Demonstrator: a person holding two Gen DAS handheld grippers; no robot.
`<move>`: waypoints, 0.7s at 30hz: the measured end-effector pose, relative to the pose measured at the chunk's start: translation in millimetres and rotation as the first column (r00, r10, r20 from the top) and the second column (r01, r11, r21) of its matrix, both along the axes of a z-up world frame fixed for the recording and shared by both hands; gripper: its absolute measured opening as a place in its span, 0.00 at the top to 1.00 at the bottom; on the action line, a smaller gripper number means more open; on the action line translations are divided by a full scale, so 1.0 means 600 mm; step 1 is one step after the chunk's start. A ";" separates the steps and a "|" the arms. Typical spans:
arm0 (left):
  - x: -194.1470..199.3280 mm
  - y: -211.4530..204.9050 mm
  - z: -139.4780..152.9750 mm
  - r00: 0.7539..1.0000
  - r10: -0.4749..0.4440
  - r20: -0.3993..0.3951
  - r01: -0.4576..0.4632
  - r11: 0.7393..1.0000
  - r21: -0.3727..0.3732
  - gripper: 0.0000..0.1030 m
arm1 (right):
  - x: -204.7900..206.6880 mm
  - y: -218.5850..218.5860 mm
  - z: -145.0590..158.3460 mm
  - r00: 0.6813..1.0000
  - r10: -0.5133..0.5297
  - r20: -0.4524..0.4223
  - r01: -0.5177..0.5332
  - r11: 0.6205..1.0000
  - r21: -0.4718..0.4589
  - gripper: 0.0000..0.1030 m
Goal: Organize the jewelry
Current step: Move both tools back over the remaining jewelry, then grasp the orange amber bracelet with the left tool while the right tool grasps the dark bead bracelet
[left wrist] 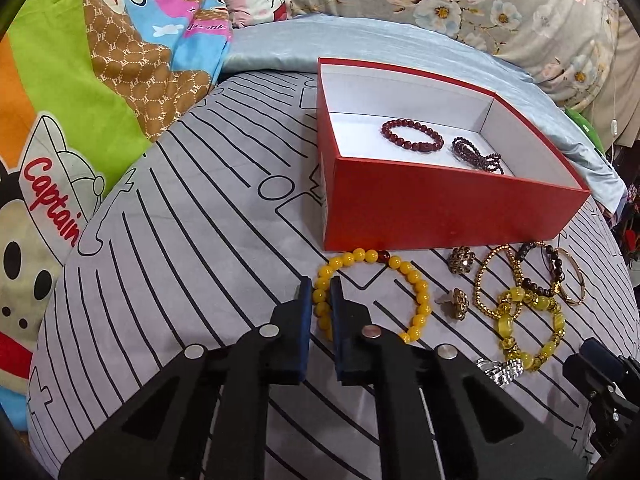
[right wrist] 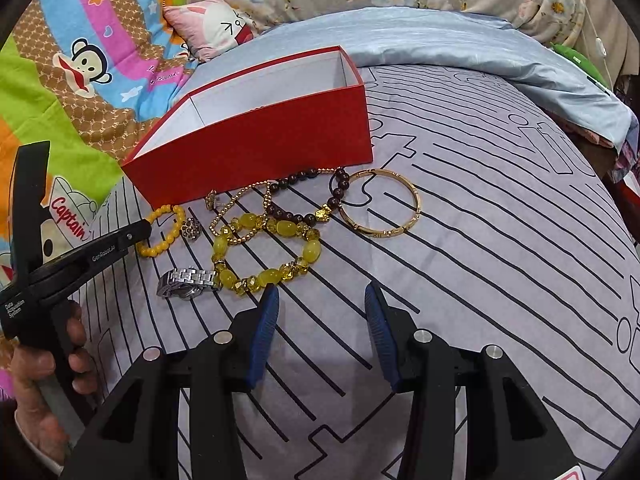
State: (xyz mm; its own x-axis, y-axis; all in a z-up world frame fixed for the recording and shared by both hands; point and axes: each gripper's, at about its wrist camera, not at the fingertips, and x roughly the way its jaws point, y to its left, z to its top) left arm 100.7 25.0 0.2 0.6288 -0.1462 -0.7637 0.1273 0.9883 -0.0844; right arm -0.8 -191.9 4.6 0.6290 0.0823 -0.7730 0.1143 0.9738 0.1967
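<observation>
L gripper (left wrist: pixel 321 286) is clamped on the yellow bead bracelet (left wrist: pixel 416 292), just in front of the red box (left wrist: pixel 440 212); "GenRobot.AI" is read on its arm. R gripper (right wrist: pixel 322 300) is held open, nothing between pads, nr the box. "Captain" and "Paul Frank" are printed on the quilt (left wrist: pixel 60 128); grey striped bedsheet (left wrist: pixel 180 240) underneath.

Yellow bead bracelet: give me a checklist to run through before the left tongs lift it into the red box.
1. Left tongs closed on the yellow bead bracelet: ok, pads pinch its left side.
2. Bracelet clear of neighbouring jewelry: ok, the flower ring lies apart.
3. Red box open: ok, no lid.
4. Space inside: ok, only the dark red bracelet and a dark beaded strand are there.
5. Right tongs out of the way: ok, open, empty.
6. Grip firmness: cannot tell.
</observation>
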 end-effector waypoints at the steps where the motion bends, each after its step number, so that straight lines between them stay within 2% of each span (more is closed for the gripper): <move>1: 0.000 0.001 0.000 1.000 -0.001 -0.001 0.001 1.000 -0.005 0.93 | 0.000 0.000 0.000 1.000 -0.001 0.000 0.001 1.000 0.001 0.57; 7: -0.013 0.002 0.001 1.000 -0.013 -0.003 0.013 0.999 -0.041 0.93 | 0.011 -0.007 0.014 1.000 -0.008 0.010 0.008 1.000 -0.002 0.57; 13: -0.021 0.004 0.000 1.000 -0.010 -0.004 0.010 0.998 -0.058 0.93 | 0.055 -0.018 0.036 0.999 -0.018 0.039 0.019 1.000 -0.010 0.57; 21: -0.021 0.005 0.000 1.000 -0.009 -0.004 0.008 0.998 -0.060 0.93 | 0.101 -0.020 0.027 0.999 -0.025 0.033 0.026 0.999 -0.031 0.60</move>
